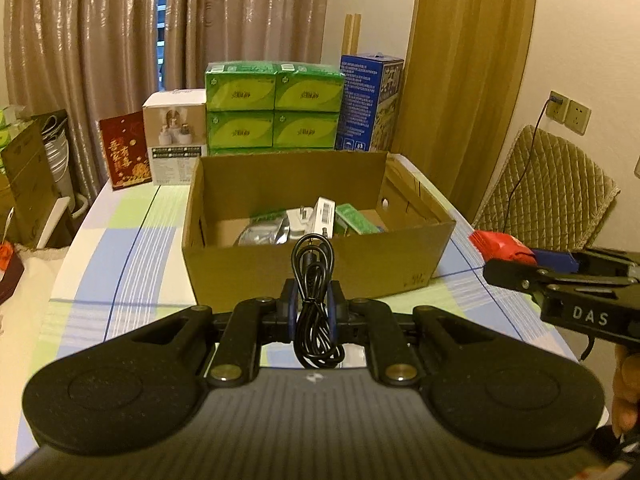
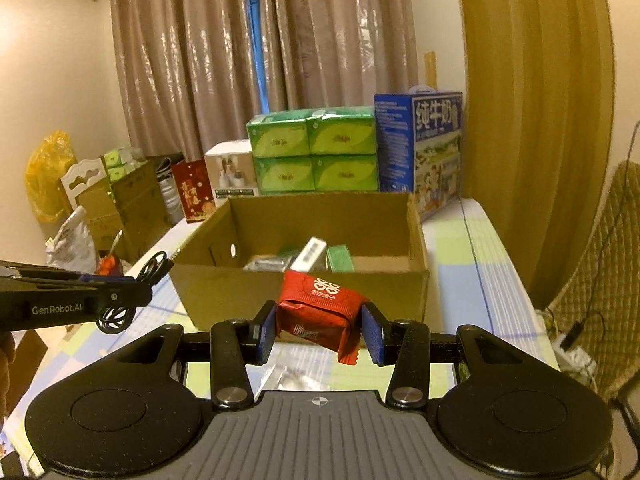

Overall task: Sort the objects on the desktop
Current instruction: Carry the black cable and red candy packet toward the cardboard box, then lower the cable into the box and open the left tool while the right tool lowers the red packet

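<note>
The left gripper (image 1: 313, 304) grips a cable (image 1: 314, 300), the right gripper (image 2: 322, 330) a red packet (image 2: 320, 308); both are before the box (image 1: 280, 268). Carry each over the rim, then release low.

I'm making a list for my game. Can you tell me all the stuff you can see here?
cable: 1, black, coiled, in left gripper
packet: 1, red, in right gripper
box: 1, brown cardboard, open, middle of table
things in box: several, green, white and silver, on its floor
green packs: 4 showing, stacked behind box
blue carton: 1, right of green packs
white box: 1, left of green packs
red card: 1, far left
table: 1, checked cloth
chair: 1, tan, right
left gripper: 1, black
right gripper: 1, black
</note>
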Demonstrator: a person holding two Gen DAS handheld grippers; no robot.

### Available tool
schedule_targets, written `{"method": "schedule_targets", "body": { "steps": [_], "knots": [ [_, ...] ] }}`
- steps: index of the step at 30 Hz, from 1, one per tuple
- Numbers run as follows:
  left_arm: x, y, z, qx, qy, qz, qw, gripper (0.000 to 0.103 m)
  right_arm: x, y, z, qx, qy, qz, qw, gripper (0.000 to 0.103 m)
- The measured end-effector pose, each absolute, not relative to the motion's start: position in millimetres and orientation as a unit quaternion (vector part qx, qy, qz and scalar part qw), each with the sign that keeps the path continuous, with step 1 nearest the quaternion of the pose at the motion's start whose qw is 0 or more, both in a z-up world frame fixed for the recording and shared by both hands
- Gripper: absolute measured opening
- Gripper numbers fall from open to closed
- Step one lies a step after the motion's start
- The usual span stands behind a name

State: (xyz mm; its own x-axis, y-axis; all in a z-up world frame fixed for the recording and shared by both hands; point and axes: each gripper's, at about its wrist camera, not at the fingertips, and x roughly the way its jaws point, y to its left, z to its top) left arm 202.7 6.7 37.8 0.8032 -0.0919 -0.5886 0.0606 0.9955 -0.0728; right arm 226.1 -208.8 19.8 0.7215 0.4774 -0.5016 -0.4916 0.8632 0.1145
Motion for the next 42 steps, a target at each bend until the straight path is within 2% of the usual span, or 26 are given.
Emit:
{"method": "schedule_targets", "body": {
  "steps": [20, 34, 35, 36, 37, 42],
  "knots": [
    [317, 38, 38, -0.025, 0.323, -0.054, 0.944, 0.011, 337, -174, 28, -0.055, 0.257, 0.261, 0.929, 0.042],
    [380, 47, 6, -0.065, 0.345, -0.058, 0.935, 0.012, 401, -161, 16, -0.039, 0.286, 0.245, 0.926, 0.042],
    [385, 47, 3, -0.072, 0.345, -0.061, 0.934, 0.014, 403, -160, 15, -0.039, 0.288, 0.243, 0.926, 0.042],
    [389, 48, 0, -0.077, 0.349, -0.062, 0.932, 0.025, 405, -159, 12, -0.040, 0.290, 0.242, 0.925, 0.042],
    [394, 49, -4, -0.085, 0.354, -0.060, 0.930, 0.029, 408, -159, 11, -0.041, 0.292, 0.241, 0.925, 0.042],
    [396, 51, -10, -0.090, 0.359, -0.053, 0.927, 0.029, 414, -161, 2, -0.040, 0.301, 0.235, 0.923, 0.042]
  ]
}}
